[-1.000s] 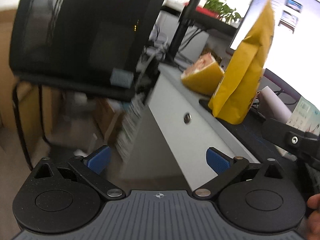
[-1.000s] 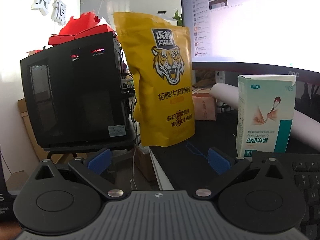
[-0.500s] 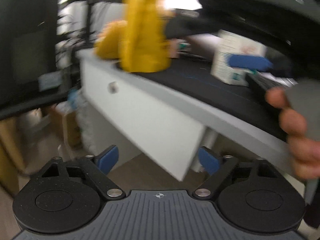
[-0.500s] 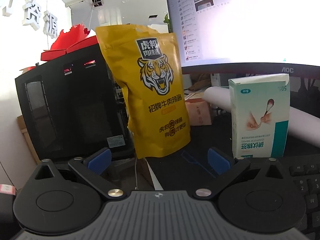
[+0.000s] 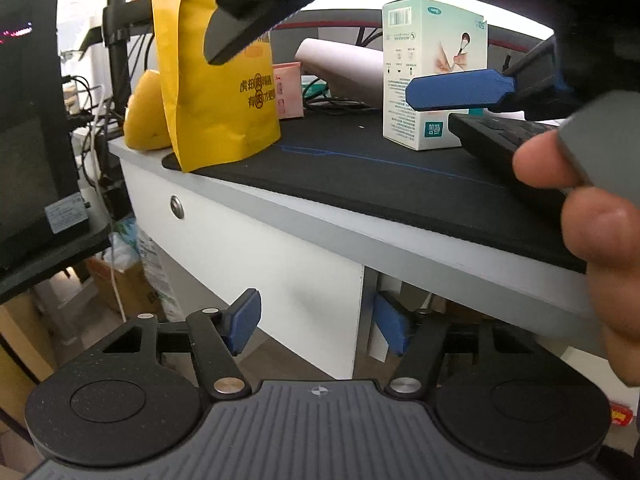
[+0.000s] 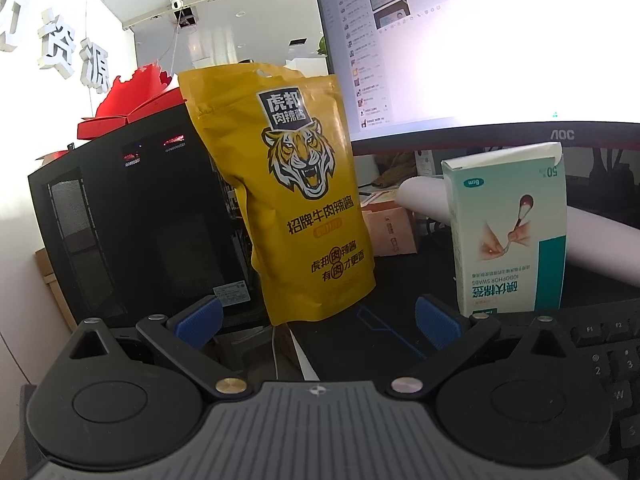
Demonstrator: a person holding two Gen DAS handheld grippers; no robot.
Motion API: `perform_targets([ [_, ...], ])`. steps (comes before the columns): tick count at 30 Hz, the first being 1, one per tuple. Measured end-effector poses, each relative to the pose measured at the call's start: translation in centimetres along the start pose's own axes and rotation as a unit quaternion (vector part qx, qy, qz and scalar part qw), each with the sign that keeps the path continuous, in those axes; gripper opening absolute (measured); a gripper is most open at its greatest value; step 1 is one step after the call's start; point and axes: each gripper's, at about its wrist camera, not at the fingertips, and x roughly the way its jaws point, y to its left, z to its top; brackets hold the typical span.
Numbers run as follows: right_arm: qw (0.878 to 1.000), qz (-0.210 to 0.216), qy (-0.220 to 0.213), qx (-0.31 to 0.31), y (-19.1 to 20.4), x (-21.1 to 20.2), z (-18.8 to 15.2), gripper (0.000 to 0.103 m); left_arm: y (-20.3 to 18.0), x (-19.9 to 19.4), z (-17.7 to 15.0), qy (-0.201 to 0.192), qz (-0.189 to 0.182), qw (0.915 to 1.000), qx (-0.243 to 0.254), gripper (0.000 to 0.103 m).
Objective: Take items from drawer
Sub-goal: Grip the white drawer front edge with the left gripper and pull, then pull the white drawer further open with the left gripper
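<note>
The white drawer front [image 5: 256, 256] with a round metal lock [image 5: 176, 207] hangs closed under the desk edge. My left gripper [image 5: 316, 326] is open and empty, low in front of the drawer front. A yellow tiger-print pouch [image 6: 296, 216] [image 5: 212, 92] and a green-and-white swab box [image 6: 516, 236] [image 5: 428, 72] stand upright on the black desk mat [image 5: 360, 172]. My right gripper [image 6: 318, 322] is open and empty, above the desk edge, a little short of the pouch and box. It also shows from the side in the left wrist view [image 5: 360, 68], held by a hand [image 5: 600, 248].
A monitor [image 6: 480, 40] and a keyboard [image 6: 600, 352] are at the right. A black computer case [image 6: 132, 224] stands left of the desk. A yellow fruit [image 5: 144, 116], a pink box [image 5: 288, 88] and a white paper roll [image 5: 340, 64] lie behind the pouch. Cardboard boxes sit on the floor.
My left gripper swung right and dropped to face the drawer front, its fingers a little closer together. My right gripper moved slightly closer to the pouch and box.
</note>
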Motion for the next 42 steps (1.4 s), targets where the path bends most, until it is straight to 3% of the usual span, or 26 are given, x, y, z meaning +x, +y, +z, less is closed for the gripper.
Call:
perform_targets([
  [4, 1.000, 0.000, 0.000, -0.002, 0.1, 0.0, 0.0, 0.103, -0.2, 0.1, 0.0, -0.001, 0.003, 0.9998, 0.018, 0.067],
  [18, 1.000, 0.004, 0.002, -0.009, 0.1, 0.0, -0.1, 0.103, 0.4, 0.4, 0.3, 0.021, 0.002, 0.9997, -0.010, 0.070],
  [28, 1.000, 0.004, -0.002, 0.007, -0.3, -0.2, 0.0, 0.103, 1.4, -0.5, -0.1, 0.038, 0.009, 0.9980, -0.049, 0.070],
  [36, 0.998, 0.014, 0.000, 0.059, -1.7, -0.2, 0.3, 0.103, 3.4, -1.3, -0.3, 0.072, -0.003, 0.9913, -0.110, 0.072],
  [37, 0.998, 0.014, -0.002, 0.060, -1.7, -0.2, 0.3, 0.103, 3.6, -1.4, -0.3, 0.077, -0.008, 0.9905, -0.113, 0.074],
  [39, 0.998, 0.015, -0.002, 0.061, -1.7, -0.2, 0.3, 0.103, 3.8, -1.9, -0.1, 0.081, -0.026, 0.9896, -0.116, 0.088],
  [42, 0.998, 0.015, -0.005, 0.064, -1.8, -0.2, 0.4, 0.103, 4.9, -3.3, 0.3, 0.068, -0.036, 0.9869, -0.142, 0.088],
])
